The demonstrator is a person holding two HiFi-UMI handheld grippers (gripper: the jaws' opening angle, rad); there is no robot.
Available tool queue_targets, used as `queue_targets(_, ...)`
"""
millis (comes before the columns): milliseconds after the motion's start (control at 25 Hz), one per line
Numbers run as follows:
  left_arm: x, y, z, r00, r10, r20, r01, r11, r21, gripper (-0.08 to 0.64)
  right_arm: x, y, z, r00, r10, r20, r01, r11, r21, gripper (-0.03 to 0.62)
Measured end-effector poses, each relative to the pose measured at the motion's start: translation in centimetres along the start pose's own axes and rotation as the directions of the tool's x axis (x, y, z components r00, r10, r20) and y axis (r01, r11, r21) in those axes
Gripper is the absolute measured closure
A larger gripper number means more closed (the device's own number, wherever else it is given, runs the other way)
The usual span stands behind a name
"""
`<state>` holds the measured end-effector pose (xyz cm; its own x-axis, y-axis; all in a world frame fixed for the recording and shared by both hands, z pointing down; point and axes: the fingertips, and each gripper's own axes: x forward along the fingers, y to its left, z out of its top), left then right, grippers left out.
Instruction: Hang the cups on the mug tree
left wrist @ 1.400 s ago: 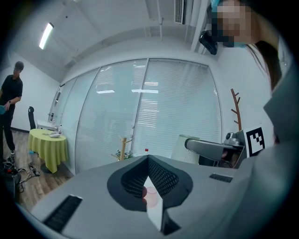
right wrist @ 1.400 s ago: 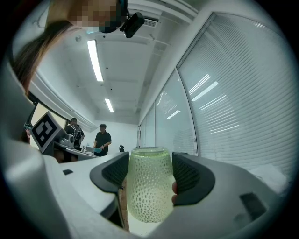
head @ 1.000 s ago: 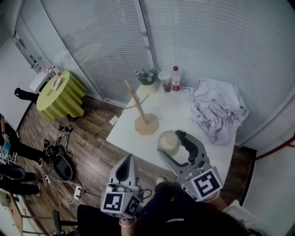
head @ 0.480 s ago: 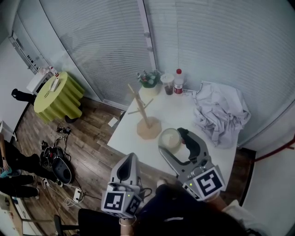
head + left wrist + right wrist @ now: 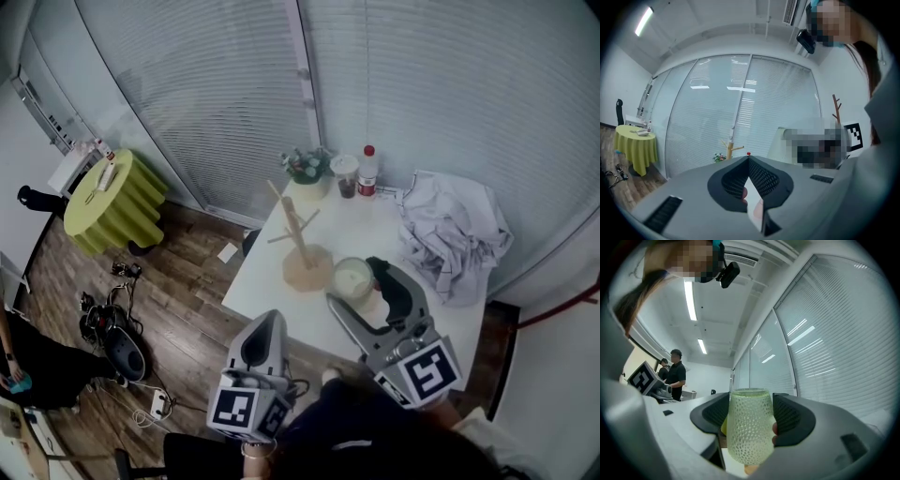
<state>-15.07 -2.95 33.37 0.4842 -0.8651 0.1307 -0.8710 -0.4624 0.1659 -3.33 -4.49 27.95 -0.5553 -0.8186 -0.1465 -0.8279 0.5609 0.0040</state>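
A bare wooden mug tree (image 5: 300, 234) stands on the near left part of the white table (image 5: 412, 309). In the left gripper view the mug tree (image 5: 730, 149) shows far off. My right gripper (image 5: 356, 283) is shut on a pale green dimpled cup (image 5: 353, 278), held just right of the tree's base. In the right gripper view the cup (image 5: 749, 427) stands upright between the two black pads, filling the gap of the right gripper (image 5: 749, 414). My left gripper (image 5: 266, 326) is shut and empty, over the floor near the table's front edge, its jaws (image 5: 749, 161) meeting at the tips.
A crumpled white cloth (image 5: 455, 234) covers the table's right side. At its far edge stand a small plant (image 5: 307, 169), a cup with a dark drink (image 5: 346, 175) and a red-capped bottle (image 5: 367, 171). A yellow-green round table (image 5: 108, 197) and cables (image 5: 117, 328) are on the wooden floor at left.
Both grippers have moved forward toward the table. The cup in the right gripper has come closer to the mug tree's base and risen slightly. The left gripper stays shut.
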Motion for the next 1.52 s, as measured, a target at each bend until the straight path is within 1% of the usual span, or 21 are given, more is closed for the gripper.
queue_targets(120,0.5,0.9,0.0,1.000,0.002,-0.004,-0.002,1.000,0.001,0.561,0.7,-0.1,0.1,1.000,-0.011,-0.001,0.011,1.000,-0.004,0.295)
queue_targets(360,0.8,1.8,-0.1,1.000,-0.027,-0.009,0.027,1.000,-0.005,0.561,1.7,-0.1,0.3,0.999,-0.048,0.006,0.048,0.999,0.002,0.295)
queue_targets(560,0.9,2.4,0.0,0.999,-0.049,-0.006,0.048,0.999,-0.011,0.561,2.2,0.1,0.5,0.998,-0.064,0.013,0.064,0.998,-0.004,0.295)
queue_targets(720,0.8,3.1,-0.5,0.998,-0.055,-0.023,0.055,0.998,-0.012,0.561,2.6,0.3,0.6,0.997,-0.080,0.016,0.081,0.997,-0.010,0.295)
queue_targets(960,1.0,3.4,0.0,0.997,-0.082,-0.014,0.081,0.997,-0.013,0.561,3.3,0.6,0.9,0.996,-0.088,0.024,0.088,0.996,-0.019,0.295)
queue_targets(1080,1.0,3.8,0.1,0.997,-0.072,-0.010,0.072,0.997,-0.021,0.561,3.7,0.7,1.1,0.997,-0.078,0.027,0.079,0.997,-0.023,0.295)
queue_targets(1240,1.2,4.6,0.0,0.999,-0.035,0.003,0.035,0.999,-0.023,0.561,4.5,0.5,1.5,0.997,-0.058,0.046,0.059,0.998,-0.022,0.295)
queue_targets(1400,1.6,5.0,0.5,1.000,0.001,0.009,-0.001,0.999,-0.034,0.561,5.4,0.2,1.8,0.998,-0.027,0.063,0.028,0.999,-0.018,0.296)
queue_targets(1520,2.2,5.0,1.0,1.000,0.015,0.021,-0.014,0.999,-0.030,0.561,6.2,-0.2,2.4,0.996,0.002,0.087,0.000,1.000,-0.029,0.296)
